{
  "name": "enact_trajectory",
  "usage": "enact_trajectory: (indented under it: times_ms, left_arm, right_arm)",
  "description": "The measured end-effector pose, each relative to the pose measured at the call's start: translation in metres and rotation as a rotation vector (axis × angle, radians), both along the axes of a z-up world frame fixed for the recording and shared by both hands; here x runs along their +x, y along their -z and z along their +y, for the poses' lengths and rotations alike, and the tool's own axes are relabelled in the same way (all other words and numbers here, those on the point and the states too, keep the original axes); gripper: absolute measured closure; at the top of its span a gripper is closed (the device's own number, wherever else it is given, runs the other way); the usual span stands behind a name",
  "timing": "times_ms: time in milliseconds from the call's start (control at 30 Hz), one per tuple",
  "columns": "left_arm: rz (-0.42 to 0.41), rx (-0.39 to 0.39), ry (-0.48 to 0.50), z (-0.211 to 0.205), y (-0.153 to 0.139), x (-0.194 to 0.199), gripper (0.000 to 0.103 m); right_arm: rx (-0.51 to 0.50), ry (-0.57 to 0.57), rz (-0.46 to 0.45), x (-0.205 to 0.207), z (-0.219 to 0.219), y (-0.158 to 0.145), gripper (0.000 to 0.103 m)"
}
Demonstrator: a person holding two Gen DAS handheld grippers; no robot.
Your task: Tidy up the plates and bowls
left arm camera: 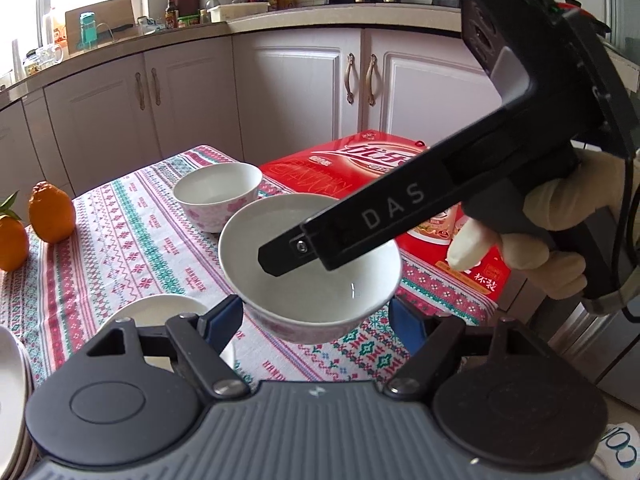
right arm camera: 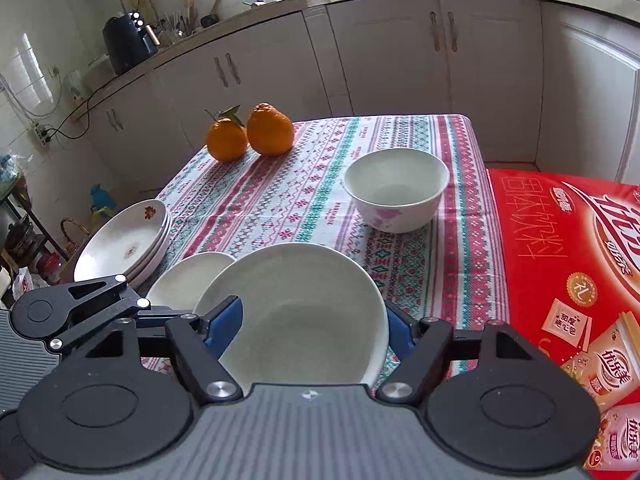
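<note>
Both grippers — left [left arm camera: 316, 316] and right [right arm camera: 314, 330] — clamp one white ceramic bowl with pink flowers [left arm camera: 310, 264]; uneven lifting could tip it onto the patterned tablecloth [right arm camera: 280, 184].

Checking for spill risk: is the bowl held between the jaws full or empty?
Empty: the held bowl's bare white inside shows to the bottom.

Left gripper [left arm camera: 316, 320] and right gripper [right arm camera: 314, 330], angled downward, each clamp something between blue fingers [left arm camera: 224, 318].
</note>
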State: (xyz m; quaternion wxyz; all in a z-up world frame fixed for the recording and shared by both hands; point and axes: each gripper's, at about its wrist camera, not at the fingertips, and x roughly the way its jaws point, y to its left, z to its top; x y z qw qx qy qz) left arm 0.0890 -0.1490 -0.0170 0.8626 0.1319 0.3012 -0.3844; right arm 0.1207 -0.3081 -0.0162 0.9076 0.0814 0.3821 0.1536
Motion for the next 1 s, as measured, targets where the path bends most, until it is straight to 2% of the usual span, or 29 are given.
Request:
enact_trajectory:
  times_ms: [1000]
  left_arm:
    - [0.01,-0.069,-0.177,0.073,-0.005,0.015,0.023]
  right_arm:
    - [-0.068,-0.176,-0.019,0.039,0.085,-0.012,0.023]
